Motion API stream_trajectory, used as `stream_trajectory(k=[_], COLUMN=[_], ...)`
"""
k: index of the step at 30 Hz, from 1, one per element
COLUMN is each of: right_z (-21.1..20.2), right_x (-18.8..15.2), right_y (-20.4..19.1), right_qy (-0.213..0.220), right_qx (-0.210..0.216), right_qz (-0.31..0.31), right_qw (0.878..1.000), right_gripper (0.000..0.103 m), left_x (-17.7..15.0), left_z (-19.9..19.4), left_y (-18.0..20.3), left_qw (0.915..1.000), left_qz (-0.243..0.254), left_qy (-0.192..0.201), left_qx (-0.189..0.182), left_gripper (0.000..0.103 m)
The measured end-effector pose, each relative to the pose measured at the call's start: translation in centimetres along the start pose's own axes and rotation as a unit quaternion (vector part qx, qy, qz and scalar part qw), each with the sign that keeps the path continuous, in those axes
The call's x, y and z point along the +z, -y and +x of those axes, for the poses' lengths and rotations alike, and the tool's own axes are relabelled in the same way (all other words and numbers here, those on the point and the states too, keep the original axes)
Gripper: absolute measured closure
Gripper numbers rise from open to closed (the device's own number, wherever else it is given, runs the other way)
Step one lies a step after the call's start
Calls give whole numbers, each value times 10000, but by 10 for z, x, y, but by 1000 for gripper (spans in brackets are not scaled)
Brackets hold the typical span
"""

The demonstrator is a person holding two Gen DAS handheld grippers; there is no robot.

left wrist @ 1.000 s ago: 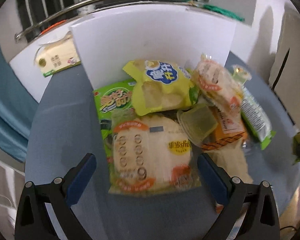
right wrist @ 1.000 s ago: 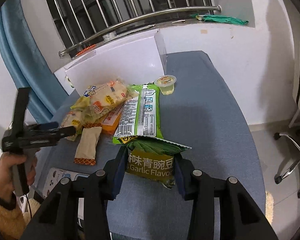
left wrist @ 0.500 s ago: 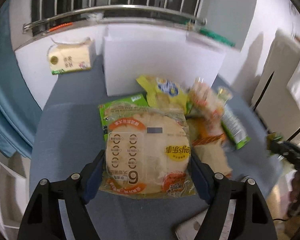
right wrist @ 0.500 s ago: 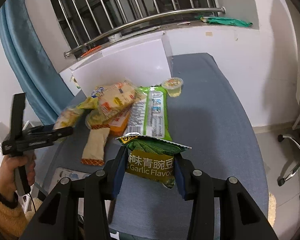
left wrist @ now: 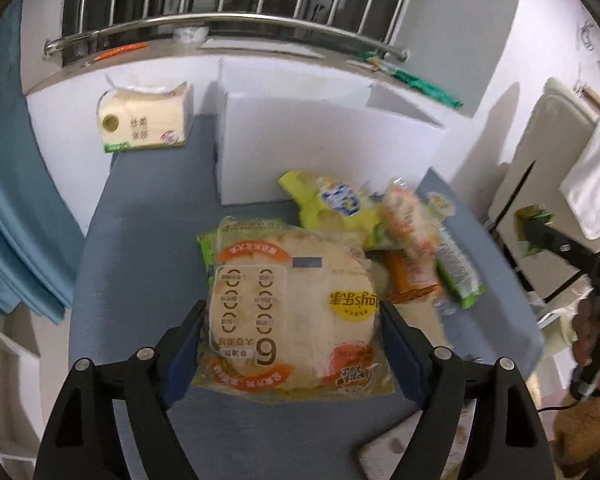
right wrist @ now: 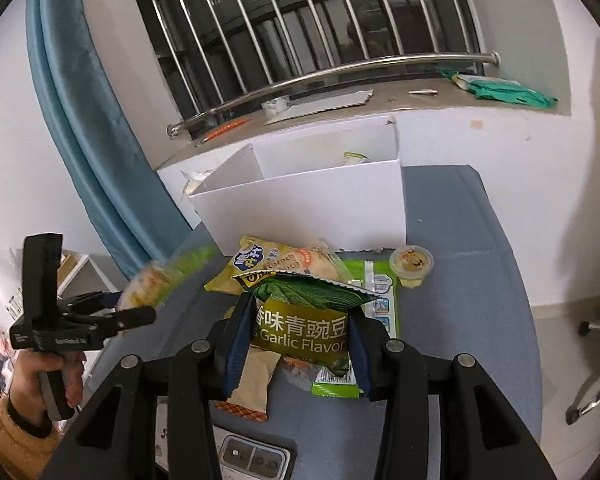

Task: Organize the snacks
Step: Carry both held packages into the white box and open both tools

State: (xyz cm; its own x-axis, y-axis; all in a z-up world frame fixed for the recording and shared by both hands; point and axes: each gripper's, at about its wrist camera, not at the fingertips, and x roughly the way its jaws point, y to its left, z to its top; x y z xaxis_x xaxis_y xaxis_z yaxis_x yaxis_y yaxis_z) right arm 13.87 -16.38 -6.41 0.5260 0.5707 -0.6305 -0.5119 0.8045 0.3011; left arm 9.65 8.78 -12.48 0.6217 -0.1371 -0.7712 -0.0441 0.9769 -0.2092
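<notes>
My left gripper (left wrist: 292, 320) is shut on a clear pack of flat round pancakes (left wrist: 292, 312) and holds it lifted above the blue table (left wrist: 140, 240). My right gripper (right wrist: 298, 336) is shut on a green bag of garlic-flavour peas (right wrist: 304, 320), raised above the snack pile. The pile holds a yellow chip bag (left wrist: 332, 204), a long green packet (left wrist: 456, 268) and an orange packet (left wrist: 408, 284). A jelly cup (right wrist: 411, 265) stands on the table. An open white box (right wrist: 312, 204) stands behind the pile, also in the left wrist view (left wrist: 324, 148).
A tissue pack (left wrist: 144, 120) stands at the back left by the wall. A phone (right wrist: 252, 458) lies at the table's front edge. A window sill with a steel rail (right wrist: 340, 72) runs behind the box. A blue curtain (right wrist: 80, 120) hangs at the left.
My left gripper closed on the pancake pack and lifted it up and back from the pile. My right gripper rose with the pea bag, nearer the white box.
</notes>
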Motion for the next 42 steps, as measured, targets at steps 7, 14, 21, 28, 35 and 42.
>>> stream_trajectory(k=[7, 14, 21, 28, 35, 42], right_z=[1, 1, 6, 2, 9, 41], right_x=[-4, -8, -18, -18, 11, 100], right_y=[5, 3, 3, 8, -1, -11], right_qy=[-93, -131, -268, -231, -83, 153], right_qx=[-29, -13, 25, -13, 52, 73], right_qz=[35, 10, 31, 78, -98, -388], right_qw=[9999, 9999, 9996, 9997, 9999, 9991], right_gripper=[55, 55, 55, 55, 55, 55], left_x=[-1, -14, -17, -5, 47, 144], left_z=[6, 18, 45, 11, -27, -25], left_y=[2, 21, 31, 23, 18, 21], left_qw=[9999, 9964, 9921, 9978, 9972, 9914], left_qz=[29, 624, 907, 547, 87, 49], left_qy=[-90, -194, -548, -11, 737, 1240], left_qx=[-121, 540, 674, 378, -123, -407], left_gripper=[57, 2, 26, 27, 27, 27])
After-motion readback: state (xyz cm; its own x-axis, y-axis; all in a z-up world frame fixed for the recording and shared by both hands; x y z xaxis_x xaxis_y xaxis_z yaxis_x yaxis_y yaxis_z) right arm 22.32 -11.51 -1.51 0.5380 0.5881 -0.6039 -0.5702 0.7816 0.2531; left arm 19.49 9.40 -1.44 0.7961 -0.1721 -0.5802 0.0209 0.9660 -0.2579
